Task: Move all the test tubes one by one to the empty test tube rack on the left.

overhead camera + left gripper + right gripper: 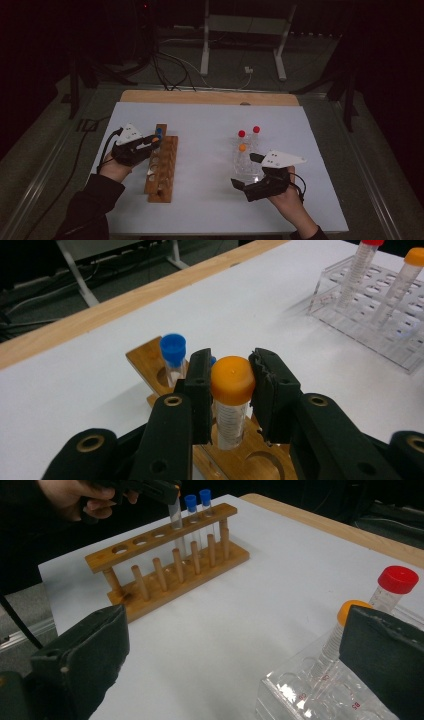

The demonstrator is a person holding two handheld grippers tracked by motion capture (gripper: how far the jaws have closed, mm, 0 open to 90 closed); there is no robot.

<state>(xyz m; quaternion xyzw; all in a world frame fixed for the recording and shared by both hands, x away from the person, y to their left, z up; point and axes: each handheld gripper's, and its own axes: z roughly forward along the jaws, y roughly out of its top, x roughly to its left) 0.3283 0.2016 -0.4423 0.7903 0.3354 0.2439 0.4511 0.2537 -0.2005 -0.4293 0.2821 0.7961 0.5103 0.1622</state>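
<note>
Orange-capped tube [231, 400]: upright, pinched between left gripper [230, 390] jaws, lower end in wooden rack [150, 360] hole; right gripper [235, 655] spread

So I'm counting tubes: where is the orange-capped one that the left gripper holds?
In the left gripper view the orange-capped tube sits clamped between the left gripper's fingers, over the wooden rack, beside a blue-capped tube.

A white tabletop [210, 125] with a wooden far edge [210, 97] is set on a grey floor [45, 150]. Beyond it, the white legs of a stand [205, 45] are seen, and dark cables [165, 70] are strewn across the floor. The room behind is left in darkness.
</note>
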